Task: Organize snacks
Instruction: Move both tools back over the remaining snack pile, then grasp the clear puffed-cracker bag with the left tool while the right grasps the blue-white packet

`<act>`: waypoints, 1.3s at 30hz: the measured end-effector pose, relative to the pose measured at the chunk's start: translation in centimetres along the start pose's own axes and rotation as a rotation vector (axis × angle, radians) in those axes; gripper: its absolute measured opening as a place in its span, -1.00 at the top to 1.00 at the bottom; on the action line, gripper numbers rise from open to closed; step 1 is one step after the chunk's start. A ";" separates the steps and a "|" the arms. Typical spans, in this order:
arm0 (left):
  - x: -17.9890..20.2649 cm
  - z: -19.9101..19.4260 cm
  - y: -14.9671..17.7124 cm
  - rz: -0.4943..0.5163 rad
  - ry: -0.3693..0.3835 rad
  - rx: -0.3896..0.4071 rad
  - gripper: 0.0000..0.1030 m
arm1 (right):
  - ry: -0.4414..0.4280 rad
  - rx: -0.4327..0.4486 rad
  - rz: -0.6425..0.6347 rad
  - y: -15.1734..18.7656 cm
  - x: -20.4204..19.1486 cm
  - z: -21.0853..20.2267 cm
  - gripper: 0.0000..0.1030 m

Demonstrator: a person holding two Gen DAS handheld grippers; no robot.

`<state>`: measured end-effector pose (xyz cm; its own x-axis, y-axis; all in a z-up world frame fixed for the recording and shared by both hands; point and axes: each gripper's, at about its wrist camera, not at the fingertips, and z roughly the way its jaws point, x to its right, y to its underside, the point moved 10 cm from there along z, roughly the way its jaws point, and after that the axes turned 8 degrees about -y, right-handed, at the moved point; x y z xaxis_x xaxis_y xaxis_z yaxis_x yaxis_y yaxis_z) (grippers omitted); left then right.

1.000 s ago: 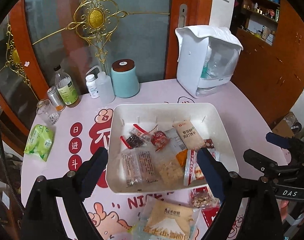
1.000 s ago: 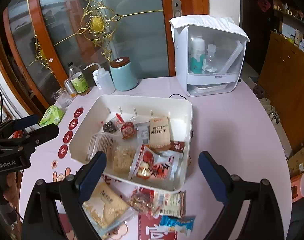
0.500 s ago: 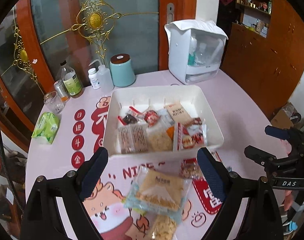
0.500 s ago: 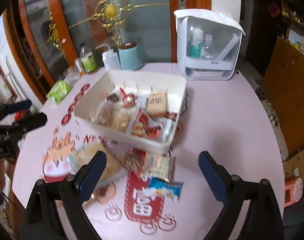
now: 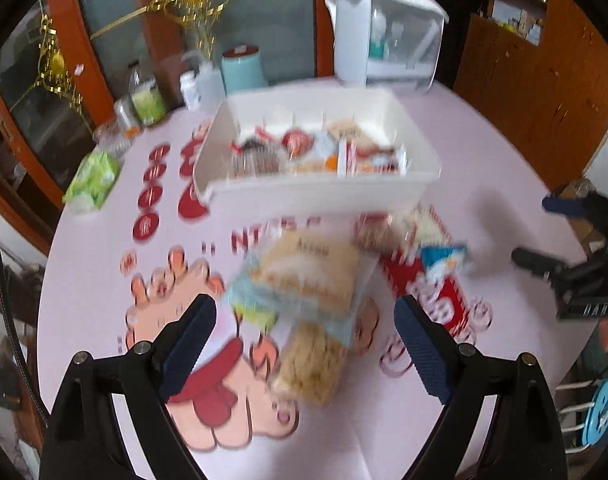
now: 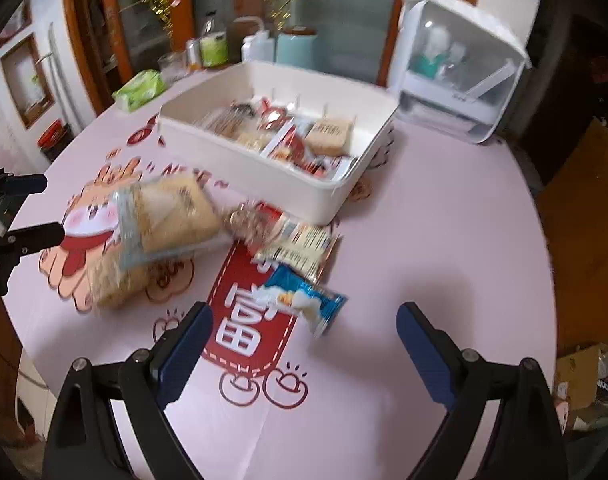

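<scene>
- On the pink worktop [image 6: 444, 208], we see a white bin [image 6: 264, 160] already stocked with assorted wrapped snacks, with more packets lying loose just in front of it.
- Our left claw [image 5: 304, 344] hovers above the worktop with its jaws spread wide and nothing between them; its blue pads [image 5: 188, 344] frame the nearest loose packets.
- Our right claw [image 6: 300, 348] is likewise wide apart and empty, poised over the red printed banner [image 6: 244, 320] on the worktop.
- Closest to the left claw lies a large beige cracker pack [image 5: 308, 268] in a clear bluish wrapper, overlapping a yellow noodle-like packet [image 5: 312, 364] beneath it.
- From the right view, the same large beige cracker pack [image 6: 168, 216] sits left of the banner, with the yellow packet [image 6: 116, 280] under its near edge.
- A small blue packet [image 6: 304, 296] rests on the banner's right side, just ahead of the right claw; in the left view it appears at [image 5: 444, 260].
- Between the blue packet and the bin lies a barcode-printed packet [image 6: 300, 248], touching a brownish nut packet [image 6: 248, 220] that is near the bin's front wall.
- Behind the bin stand a white lidded organiser [image 6: 460, 72], a teal canister [image 5: 242, 68] and several bottles; a green tissue pack [image 5: 92, 180] lies apart at the left edge.
- Both views are blurred, so we cannot read the finer labels.
</scene>
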<state>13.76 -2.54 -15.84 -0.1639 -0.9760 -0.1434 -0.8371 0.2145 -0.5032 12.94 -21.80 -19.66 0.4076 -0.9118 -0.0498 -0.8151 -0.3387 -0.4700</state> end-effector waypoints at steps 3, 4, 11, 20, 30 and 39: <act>0.1 1.2 2.8 0.016 -0.007 -0.049 -0.74 | -0.017 -0.031 -0.035 0.9 0.0 1.8 -0.81; 0.3 1.9 4.0 0.027 -0.002 -0.071 -0.74 | -0.023 -0.043 -0.050 1.2 0.2 2.5 -0.81; 1.0 6.6 7.5 0.082 0.002 -0.187 -0.75 | -0.038 -0.101 -0.130 1.4 1.2 6.7 -0.81; 2.4 10.8 8.8 0.134 0.038 -0.269 -0.74 | -0.060 -0.208 -0.227 1.7 0.9 11.1 -0.47; 2.8 13.4 8.9 0.134 0.060 -0.320 -0.60 | -0.172 -0.228 -0.193 2.1 -0.2 11.5 0.34; 3.3 12.9 9.2 0.114 0.058 -0.310 -0.15 | -0.233 -0.173 -0.119 3.1 -2.4 9.6 0.44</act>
<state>12.21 -3.25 -31.95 -0.2879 -0.9487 -0.1306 -0.9291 0.3098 -0.2020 13.36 -18.49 -29.45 0.5717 -0.7921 -0.2137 -0.8056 -0.4928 -0.3288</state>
